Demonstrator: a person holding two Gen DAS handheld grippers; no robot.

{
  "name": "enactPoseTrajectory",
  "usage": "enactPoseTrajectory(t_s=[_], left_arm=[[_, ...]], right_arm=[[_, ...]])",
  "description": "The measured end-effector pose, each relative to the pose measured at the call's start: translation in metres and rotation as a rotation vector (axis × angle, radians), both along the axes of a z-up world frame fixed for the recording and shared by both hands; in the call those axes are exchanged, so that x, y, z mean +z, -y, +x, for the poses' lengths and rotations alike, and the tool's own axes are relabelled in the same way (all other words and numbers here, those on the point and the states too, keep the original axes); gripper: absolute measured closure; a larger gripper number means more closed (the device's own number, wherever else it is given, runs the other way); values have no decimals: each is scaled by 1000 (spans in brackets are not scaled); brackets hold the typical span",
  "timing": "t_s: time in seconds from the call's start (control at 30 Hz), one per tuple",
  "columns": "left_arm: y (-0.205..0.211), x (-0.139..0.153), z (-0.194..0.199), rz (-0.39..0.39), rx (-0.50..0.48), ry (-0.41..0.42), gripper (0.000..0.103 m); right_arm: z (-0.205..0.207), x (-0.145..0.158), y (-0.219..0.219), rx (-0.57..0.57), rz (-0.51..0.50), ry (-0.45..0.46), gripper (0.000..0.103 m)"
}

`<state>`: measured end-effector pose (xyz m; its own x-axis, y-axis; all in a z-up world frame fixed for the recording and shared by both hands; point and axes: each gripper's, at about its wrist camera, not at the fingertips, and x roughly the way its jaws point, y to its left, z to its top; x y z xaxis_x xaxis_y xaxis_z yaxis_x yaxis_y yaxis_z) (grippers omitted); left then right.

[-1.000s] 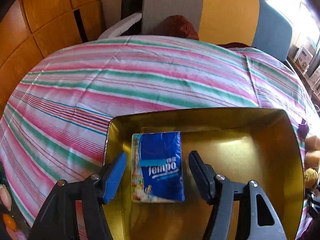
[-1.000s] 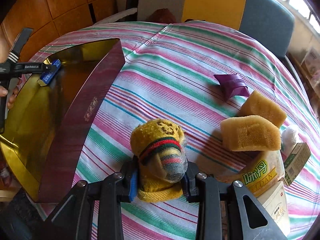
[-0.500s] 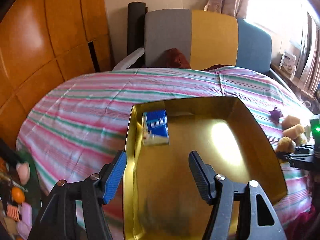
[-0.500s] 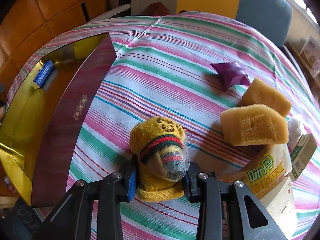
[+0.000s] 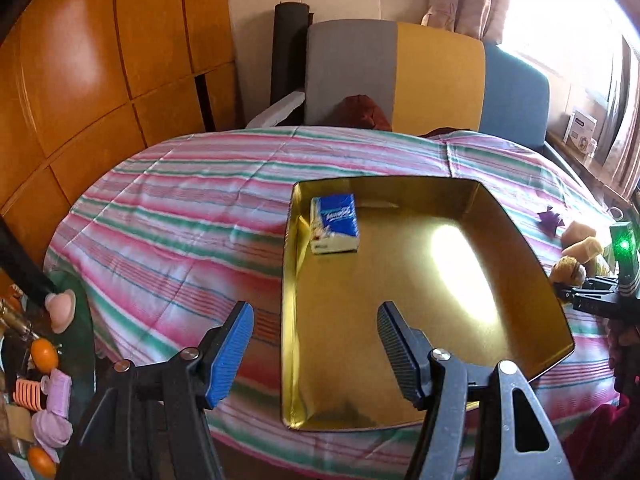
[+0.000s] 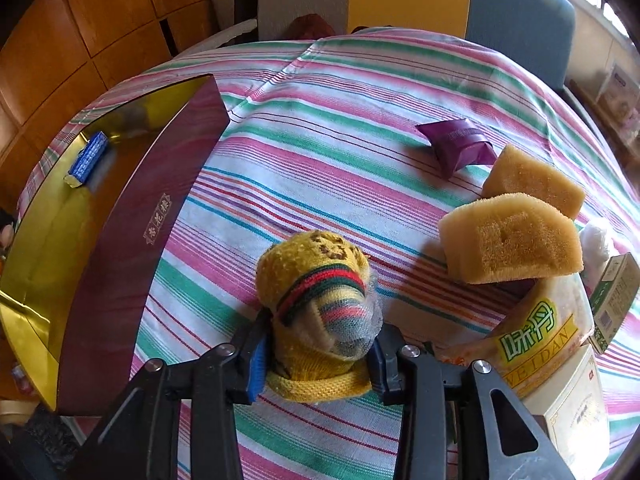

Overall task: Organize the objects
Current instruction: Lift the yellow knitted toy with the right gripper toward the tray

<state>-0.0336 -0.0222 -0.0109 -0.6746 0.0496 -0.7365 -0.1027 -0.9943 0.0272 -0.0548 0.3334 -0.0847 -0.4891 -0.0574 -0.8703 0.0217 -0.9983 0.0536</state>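
A blue tissue pack (image 5: 335,223) lies in the far left corner of the gold tray (image 5: 286,280). My left gripper (image 5: 316,344) hangs open over the tray's near edge, well back from the pack, with nothing between its fingers. In the right wrist view the tray's maroon outer wall (image 6: 152,216) stands at the left, with the tissue pack (image 6: 88,159) inside. A yellow knitted sock bundle (image 6: 316,280) with red and green stripes rests on the striped cloth. My right gripper (image 6: 318,360) has both pads against the bundle's lower part, and its jaws are opening.
Two tan sponges (image 6: 512,236) and a purple packet (image 6: 456,146) lie right of the bundle. A yellow snack bag (image 6: 536,332) and two small boxes (image 6: 616,296) crowd the near right. Chairs (image 5: 436,76) stand behind the table. A low surface with small toys (image 5: 52,392) is at far left.
My left gripper has drawn back and up from the tissue pack, which stays in the tray. The right gripper's jaws have widened slightly around the sock bundle.
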Motion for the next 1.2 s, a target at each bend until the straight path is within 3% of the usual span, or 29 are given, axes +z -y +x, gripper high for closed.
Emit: enactPoseTrajectory(t_s=[0.5,1.13,1.2], left_arm=[[20,-15,10,45,23,20,38],[24,-27,8,63,24,61,38],[26,-26,7,73,28,55,38]], right_arm=[[12,-1,10,-87,56,-78,63],[16,-2,15,-181,75,-88,63],[14,3,14,-193,75,-61,67]])
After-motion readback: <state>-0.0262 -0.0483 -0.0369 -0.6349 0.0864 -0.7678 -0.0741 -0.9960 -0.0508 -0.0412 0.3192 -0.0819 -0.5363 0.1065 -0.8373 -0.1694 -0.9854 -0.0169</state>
